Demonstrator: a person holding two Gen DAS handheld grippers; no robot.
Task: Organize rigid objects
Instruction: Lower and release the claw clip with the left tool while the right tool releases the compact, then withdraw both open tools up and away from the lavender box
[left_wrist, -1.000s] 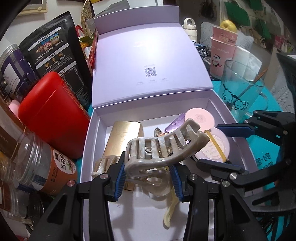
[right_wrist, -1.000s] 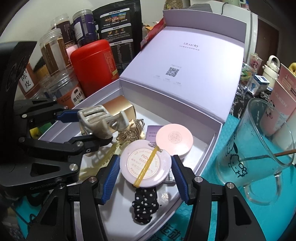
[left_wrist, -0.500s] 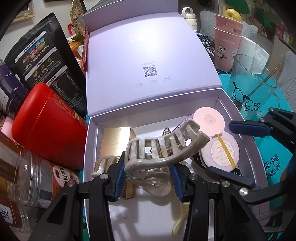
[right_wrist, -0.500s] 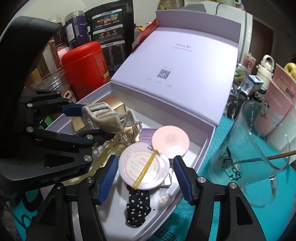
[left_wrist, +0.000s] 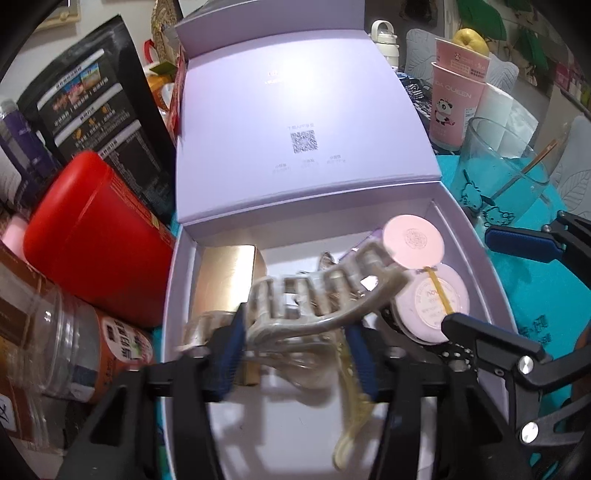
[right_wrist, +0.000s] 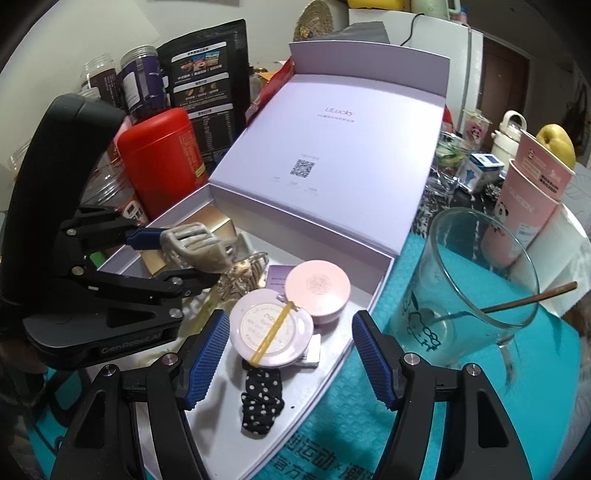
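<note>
My left gripper (left_wrist: 295, 347) is shut on a beige marbled hair claw clip (left_wrist: 325, 295), held above the open lilac box (left_wrist: 476, 258); it also shows in the right wrist view (right_wrist: 195, 243). In the box lie a gold box (left_wrist: 225, 280), a pink round case (right_wrist: 317, 291), a lilac round case with a yellow rubber band (right_wrist: 271, 332), a black polka-dot hair tie (right_wrist: 262, 398) and another pale clip (left_wrist: 351, 406). My right gripper (right_wrist: 291, 362) is open and empty, low over the box's near right corner, around the lilac case.
A red canister (left_wrist: 92, 236), clear jars (left_wrist: 74, 347) and a black pouch (left_wrist: 92, 110) crowd the box's left side. A glass mug with a stirrer (right_wrist: 476, 280) and pink paper cups (right_wrist: 532, 206) stand at the right on the teal mat. The box lid (right_wrist: 332, 155) stands open behind.
My left gripper has lifted and pulled back a little with the claw clip. My right gripper has drawn back and risen slightly, staying open.
</note>
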